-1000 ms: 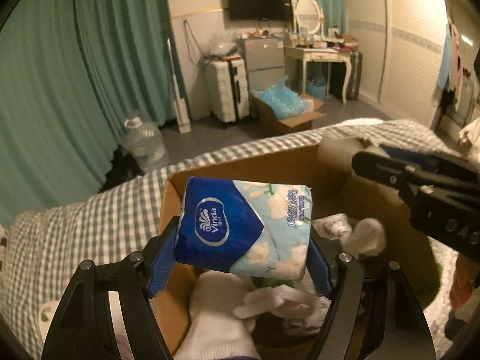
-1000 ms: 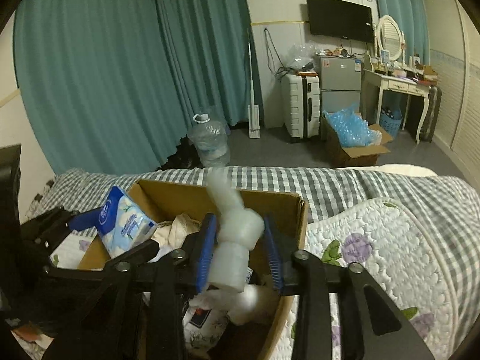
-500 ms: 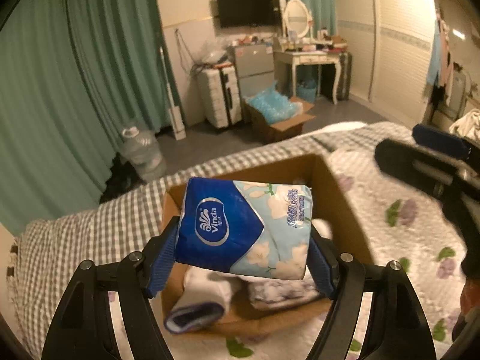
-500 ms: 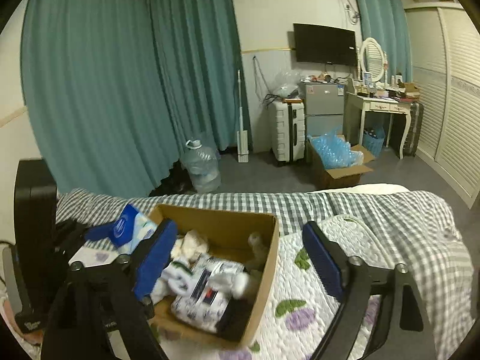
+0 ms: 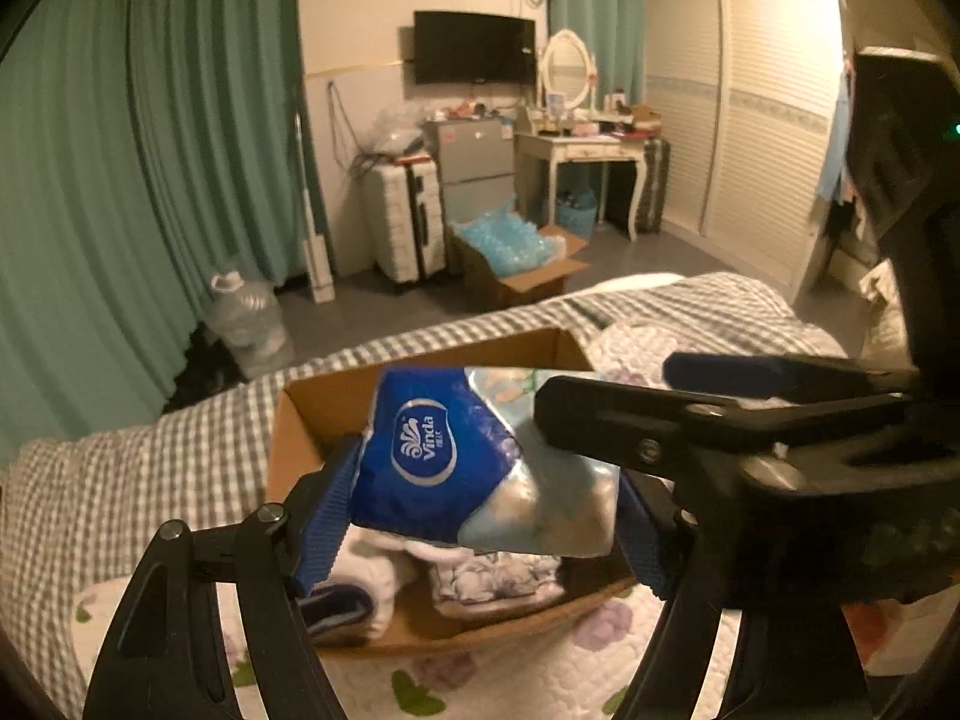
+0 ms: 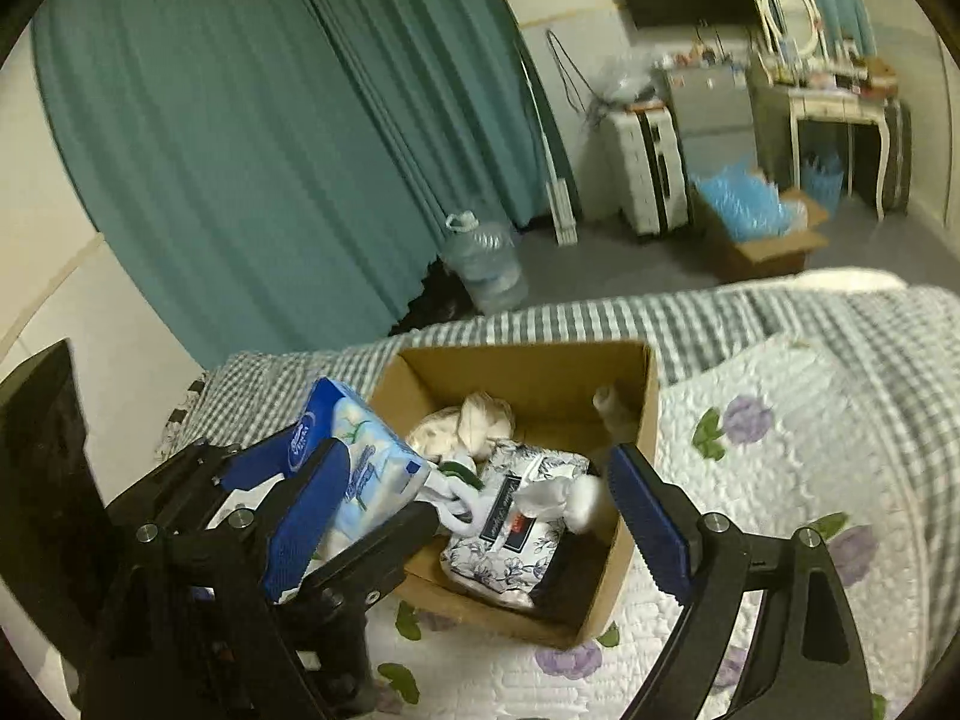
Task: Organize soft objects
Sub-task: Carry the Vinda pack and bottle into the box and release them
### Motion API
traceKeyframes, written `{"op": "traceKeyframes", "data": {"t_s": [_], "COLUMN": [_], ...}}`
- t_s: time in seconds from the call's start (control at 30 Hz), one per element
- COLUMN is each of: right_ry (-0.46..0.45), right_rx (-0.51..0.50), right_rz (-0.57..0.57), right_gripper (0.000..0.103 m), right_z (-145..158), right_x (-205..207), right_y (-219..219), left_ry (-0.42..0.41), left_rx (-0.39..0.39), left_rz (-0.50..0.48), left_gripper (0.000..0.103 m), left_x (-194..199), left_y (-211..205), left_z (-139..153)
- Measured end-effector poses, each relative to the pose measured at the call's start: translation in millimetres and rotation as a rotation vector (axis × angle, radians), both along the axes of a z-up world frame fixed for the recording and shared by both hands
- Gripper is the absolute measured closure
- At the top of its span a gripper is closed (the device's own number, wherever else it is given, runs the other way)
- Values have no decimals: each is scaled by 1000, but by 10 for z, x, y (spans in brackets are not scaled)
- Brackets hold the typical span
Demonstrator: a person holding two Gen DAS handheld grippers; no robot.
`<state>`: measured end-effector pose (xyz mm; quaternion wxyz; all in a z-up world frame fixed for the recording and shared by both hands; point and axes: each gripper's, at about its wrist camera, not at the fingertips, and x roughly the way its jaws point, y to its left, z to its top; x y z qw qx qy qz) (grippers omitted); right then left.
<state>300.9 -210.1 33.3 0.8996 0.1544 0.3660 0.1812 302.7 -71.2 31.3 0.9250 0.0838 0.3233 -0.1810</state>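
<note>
My left gripper [image 5: 480, 516] is shut on a blue and light-blue Vinda tissue pack [image 5: 456, 462] and holds it above the near left part of an open cardboard box [image 5: 312, 414] on the bed. The pack [image 6: 366, 456] and the box [image 6: 642, 408] also show in the right wrist view. The box holds white socks [image 6: 480, 420], a floral packet [image 6: 516, 516] and other soft items. My right gripper [image 6: 468, 522] is open and empty, above the box's near side. Its fingers [image 5: 660, 420] cross in front of the pack in the left wrist view.
The box sits on a white quilt with purple flowers [image 6: 780, 480] over a grey checked blanket [image 5: 150, 468]. Beyond the bed are teal curtains [image 6: 300, 150], a water jug [image 6: 486, 264], a white suitcase [image 5: 402, 222] and a floor box of blue packing [image 5: 516, 258].
My right gripper has let go of the white sock into the box, opened wide, and moved left close to the left gripper. The left gripper still holds the tissue pack, now tilted.
</note>
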Motion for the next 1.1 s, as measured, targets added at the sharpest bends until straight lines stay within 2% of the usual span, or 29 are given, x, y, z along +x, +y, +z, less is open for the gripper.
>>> {"op": "traceKeyframes", "data": {"t_s": [0.1, 0.2, 0.33, 0.43, 0.57, 0.7, 0.83, 1.03, 1.07, 1.1], "right_ry": [50, 65, 105, 98, 71, 13, -87, -291, -342, -375], "right_rx": [6, -39, -35, -58, -24, -58, -95, -174, -184, -186], "right_rz": [-12, -9, 39, 21, -26, -73, -117, -173, -188, -197], "right_gripper": [15, 15, 15, 15, 15, 15, 15, 15, 14, 10], "right_z": [-232, -380, -594, -654, -575, -327, 191, 1090, 1272, 1384], "right_x": [209, 354, 522, 575, 561, 405, 94, -611, -816, -955], "right_y": [20, 103, 236, 288, 205, 172, 130, 153, 163, 168], "left_ry": [11, 4, 6, 14, 24, 25, -17, -192, -228, -268], "left_rx": [-3, 53, 44, 17, 22, 12, -19, -85, -99, -122], "left_rz": [-11, -30, -33, -32, -39, -14, 27, 77, 90, 105], "left_gripper": [26, 26, 28, 27, 27, 27, 27, 26, 21, 21], "left_x": [67, 135, 221, 280, 264, 191, 6, -580, -702, -859], "left_y": [-24, -62, -50, -17, 46, 164, 316, 561, 620, 690], "left_z": [-124, -296, -398, -424, -483, -406, -65, 772, 913, 1063]}}
